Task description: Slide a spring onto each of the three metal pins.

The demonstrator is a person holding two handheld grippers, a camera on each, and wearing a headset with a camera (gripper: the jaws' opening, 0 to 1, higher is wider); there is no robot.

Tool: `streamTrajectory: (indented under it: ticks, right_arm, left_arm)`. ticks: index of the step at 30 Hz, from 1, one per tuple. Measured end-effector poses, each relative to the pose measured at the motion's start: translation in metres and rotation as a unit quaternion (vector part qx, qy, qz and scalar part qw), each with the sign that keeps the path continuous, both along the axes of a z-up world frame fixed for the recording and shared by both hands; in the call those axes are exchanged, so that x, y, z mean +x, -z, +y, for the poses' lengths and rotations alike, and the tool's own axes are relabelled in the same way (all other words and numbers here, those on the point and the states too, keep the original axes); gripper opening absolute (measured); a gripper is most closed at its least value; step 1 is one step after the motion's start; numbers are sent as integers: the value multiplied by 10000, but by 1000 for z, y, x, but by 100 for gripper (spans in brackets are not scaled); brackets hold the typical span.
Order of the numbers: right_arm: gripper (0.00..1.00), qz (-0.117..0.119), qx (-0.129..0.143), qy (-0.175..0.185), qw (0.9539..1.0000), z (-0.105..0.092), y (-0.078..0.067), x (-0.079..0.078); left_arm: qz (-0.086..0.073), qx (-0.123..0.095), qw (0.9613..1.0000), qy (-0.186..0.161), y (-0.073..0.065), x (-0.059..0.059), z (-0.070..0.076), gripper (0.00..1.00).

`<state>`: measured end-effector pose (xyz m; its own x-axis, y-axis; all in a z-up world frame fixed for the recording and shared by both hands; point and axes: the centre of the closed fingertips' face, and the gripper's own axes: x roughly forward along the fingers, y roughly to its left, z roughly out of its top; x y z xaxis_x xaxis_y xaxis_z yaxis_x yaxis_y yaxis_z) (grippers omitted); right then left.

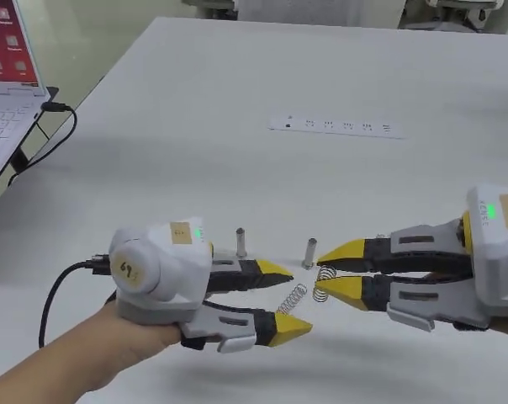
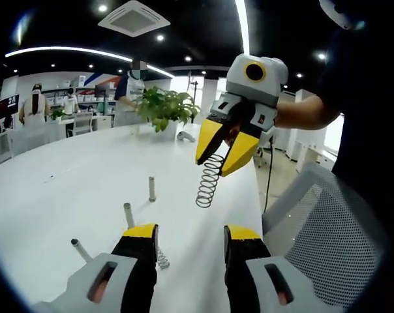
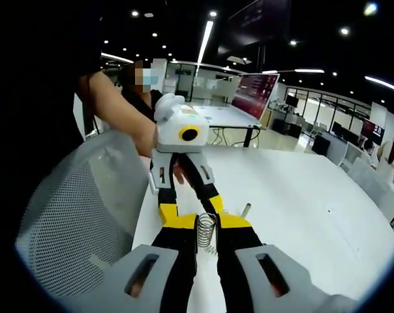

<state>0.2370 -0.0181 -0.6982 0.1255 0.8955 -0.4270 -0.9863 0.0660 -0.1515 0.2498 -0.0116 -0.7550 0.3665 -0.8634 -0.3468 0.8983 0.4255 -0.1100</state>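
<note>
Left gripper at lower left gapes wide, holding nothing. One thin silvery coil spring lies on the white table between its tips. Right gripper at lower right pinches a second spring beside two upright metal pins.

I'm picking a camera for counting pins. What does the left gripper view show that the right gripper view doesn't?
Left gripper view's own: all three metal pins standing bare on the table, and a loose spring lying by the jaws of the open left gripper. Right gripper view's own: a red screen on a far desk; it catches one of the pins. Shared: the held spring clamped in the right gripper, the white table and a mesh chair.
</note>
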Motion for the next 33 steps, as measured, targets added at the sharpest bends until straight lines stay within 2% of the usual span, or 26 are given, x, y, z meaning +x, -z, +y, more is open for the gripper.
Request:
streamTrajectory:
  ticks: [10, 15, 22, 27, 33]
  right_arm:
    - [8, -88, -65, 116, 9999, -5, 1, 7]
    - [8, -137, -87, 214, 9996, -9, 2, 12]
    - [8, -87, -99, 405, 9991, -19, 5, 17]
    - [8, -109, -103, 503, 9986, -23, 5, 20]
    - [8, -138, -136, 668, 9976, -31, 7, 25]
  left_arm:
    - [-10, 35, 9986, -534, 0, 11, 34, 53]
    - [-35, 59, 9956, -935, 3, 17, 56, 63]
    - [-31, 87, 9915, -1298, 7, 22, 81, 83]
    - [10, 128, 9903, -1383, 11, 22, 88, 98]
    - [167, 348, 9905, -1321, 24, 15, 93, 98]
